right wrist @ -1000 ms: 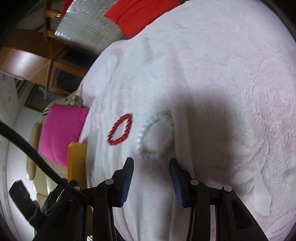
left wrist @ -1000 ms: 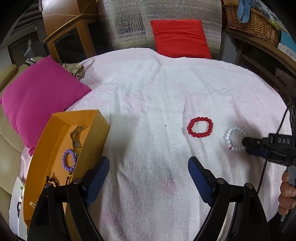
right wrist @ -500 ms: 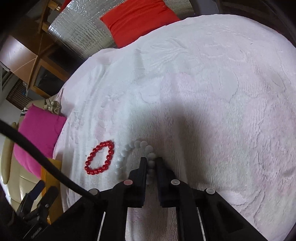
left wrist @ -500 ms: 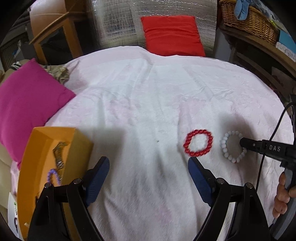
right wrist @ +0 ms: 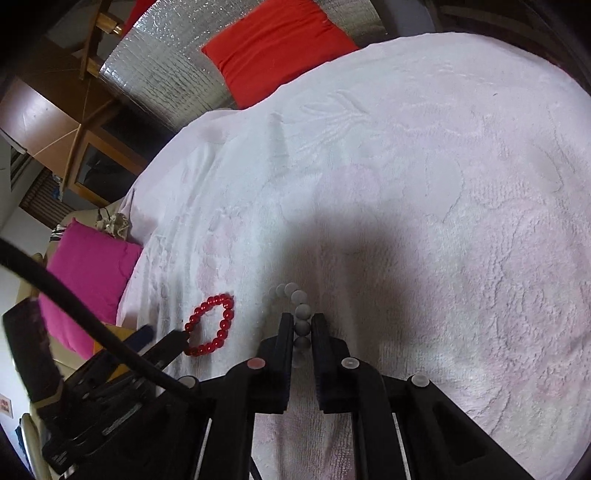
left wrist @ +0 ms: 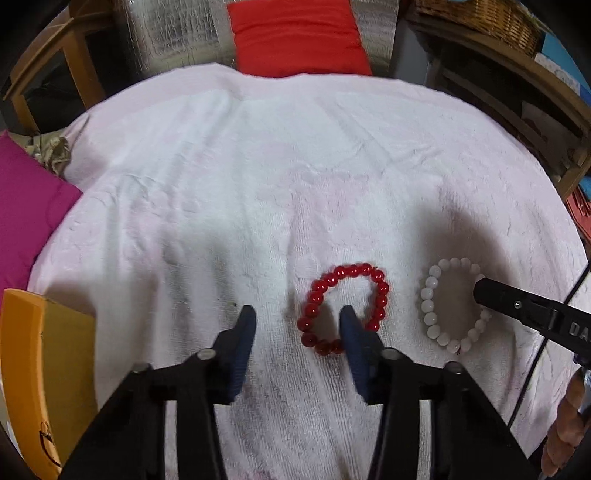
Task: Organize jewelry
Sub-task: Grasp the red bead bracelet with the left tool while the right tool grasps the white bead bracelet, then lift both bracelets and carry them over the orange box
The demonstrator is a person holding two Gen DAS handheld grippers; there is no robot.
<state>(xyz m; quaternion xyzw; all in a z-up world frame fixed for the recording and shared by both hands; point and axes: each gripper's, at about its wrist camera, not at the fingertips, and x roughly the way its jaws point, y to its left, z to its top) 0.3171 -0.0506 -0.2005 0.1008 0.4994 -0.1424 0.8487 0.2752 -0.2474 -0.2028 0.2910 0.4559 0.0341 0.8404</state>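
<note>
A red bead bracelet [left wrist: 343,308] lies on the pale pink towel [left wrist: 258,177]. My left gripper [left wrist: 297,315] is open, its right finger over the ring's near side and its left finger on the bare towel. A white bead bracelet [left wrist: 428,304] lies to the right of the red one. My right gripper [right wrist: 302,323] is shut on the white bead bracelet [right wrist: 301,319]; in the left wrist view its black finger [left wrist: 517,304] covers the ring's right side. The red bracelet also shows in the right wrist view [right wrist: 212,328].
An orange box [left wrist: 40,369] stands at the left edge, its inside hidden. A magenta cushion [left wrist: 22,206] lies far left and a red cushion [left wrist: 299,40] at the back. A wicker basket [left wrist: 480,22] sits on a wooden shelf at the back right.
My left gripper has moved right and forward to the red bracelet and narrowed its opening. My right gripper has closed on the white bracelet. The orange box has slid to the view's left edge.
</note>
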